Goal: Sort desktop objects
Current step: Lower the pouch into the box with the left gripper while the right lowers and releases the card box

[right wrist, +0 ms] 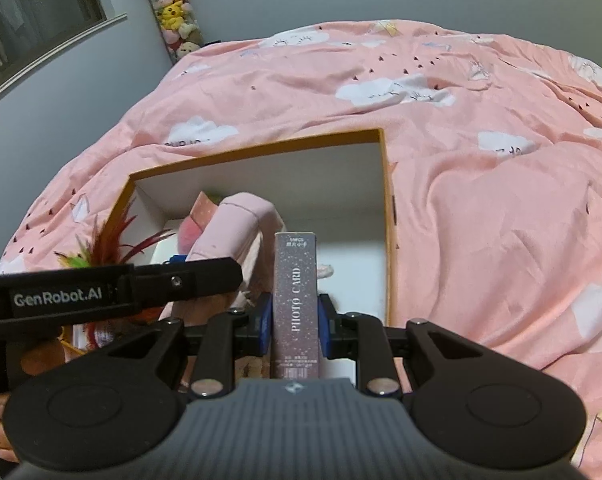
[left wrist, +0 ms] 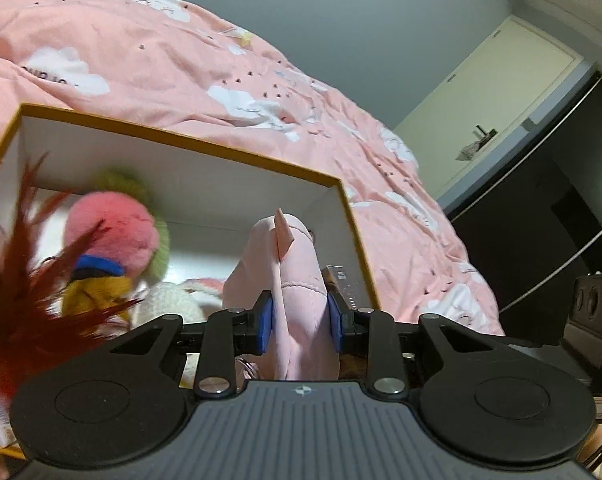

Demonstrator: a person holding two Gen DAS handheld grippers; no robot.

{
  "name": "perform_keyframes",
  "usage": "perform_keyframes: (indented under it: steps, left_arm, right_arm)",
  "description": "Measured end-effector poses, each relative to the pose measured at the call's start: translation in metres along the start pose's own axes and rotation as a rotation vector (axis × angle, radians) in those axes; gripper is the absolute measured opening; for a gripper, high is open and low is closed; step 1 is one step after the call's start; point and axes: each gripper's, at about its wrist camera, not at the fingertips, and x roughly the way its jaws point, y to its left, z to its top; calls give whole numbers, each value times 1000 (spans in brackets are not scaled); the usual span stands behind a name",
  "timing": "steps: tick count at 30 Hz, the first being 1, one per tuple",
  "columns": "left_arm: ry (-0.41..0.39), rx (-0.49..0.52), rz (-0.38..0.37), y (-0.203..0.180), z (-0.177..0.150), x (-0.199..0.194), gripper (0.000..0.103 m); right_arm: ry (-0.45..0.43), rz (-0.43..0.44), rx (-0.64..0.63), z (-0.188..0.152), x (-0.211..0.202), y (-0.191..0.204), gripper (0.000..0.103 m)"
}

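Observation:
An orange-rimmed box with white walls [left wrist: 205,160] [right wrist: 285,176] lies open on a pink bed. My left gripper [left wrist: 299,322] is shut on a pale pink plush toy [left wrist: 289,264], held over the box's inside. In the right wrist view the same pink plush [right wrist: 237,220] hangs in the box beyond the left gripper's black arm [right wrist: 181,280]. My right gripper [right wrist: 294,322] is shut on a tall grey box marked PHOTO CARD [right wrist: 295,296], upright above the box's near edge. A pink and green plush ball [left wrist: 117,232] and red feathers [left wrist: 33,292] sit at the box's left.
A pink quilt with white clouds [right wrist: 481,200] surrounds the box on all sides. A clear tube of small plush toys [right wrist: 173,8] stands by the far wall. A dark cabinet and cream door [left wrist: 541,200] lie to the right of the bed.

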Motion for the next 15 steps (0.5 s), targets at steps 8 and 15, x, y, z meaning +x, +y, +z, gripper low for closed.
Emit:
perform_keyframes:
  steps: [8, 15]
  left_arm:
    - [78, -105, -31, 22, -12, 27, 32]
    - [66, -39, 56, 22, -19, 28, 32]
  right_arm:
    - [-14, -43, -17, 1, 3, -1, 24]
    - [30, -18, -1, -2, 15, -3, 24]
